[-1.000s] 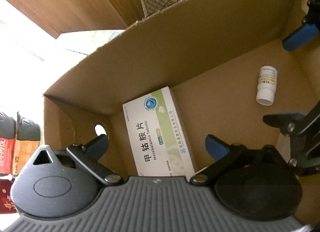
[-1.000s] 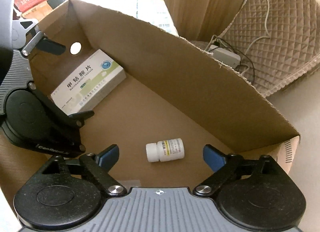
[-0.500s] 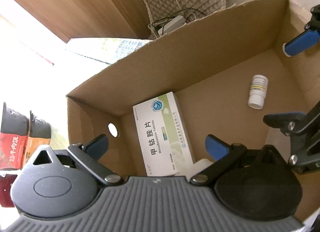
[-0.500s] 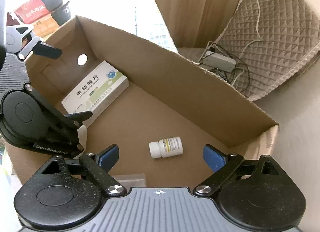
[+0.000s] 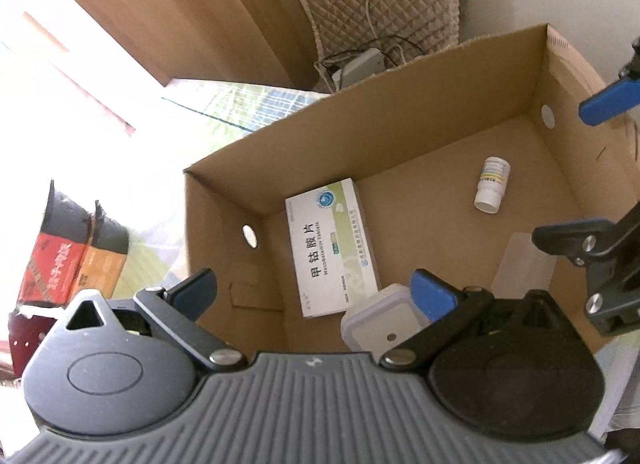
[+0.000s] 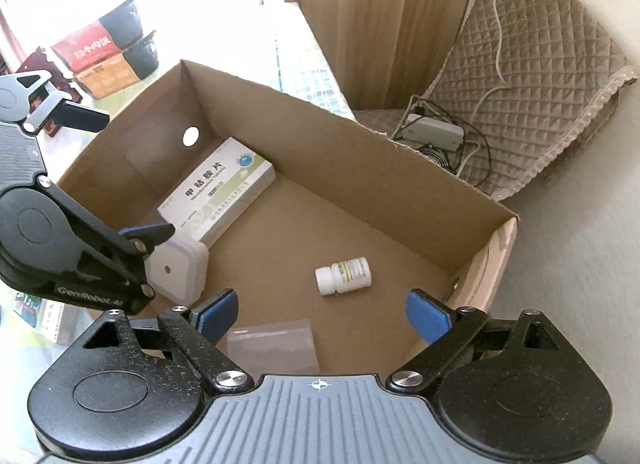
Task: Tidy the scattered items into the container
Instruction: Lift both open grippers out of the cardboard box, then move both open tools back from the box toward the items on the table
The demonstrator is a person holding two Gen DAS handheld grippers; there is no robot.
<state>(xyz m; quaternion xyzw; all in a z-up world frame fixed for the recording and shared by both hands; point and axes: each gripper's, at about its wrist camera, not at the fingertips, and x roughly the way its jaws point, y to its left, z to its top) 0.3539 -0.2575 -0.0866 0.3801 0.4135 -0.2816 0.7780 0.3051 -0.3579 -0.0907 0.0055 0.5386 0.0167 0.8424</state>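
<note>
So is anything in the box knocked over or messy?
Only one small thing: the little white pill bottle lies on its side on the floor of the cardboard box, not standing up. Its cap is on and nothing has spilled. The medicine box lies flat by the far wall. Nothing looks broken.

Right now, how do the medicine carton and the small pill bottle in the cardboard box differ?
The medicine carton is a flat rectangular pack, white and green with printed text; the pill bottle is a small white cylinder with a yellow-banded label. The carton lies near a corner; the bottle lies on its side on open floor. Both rest inside the cardboard box, ungripped.
</note>
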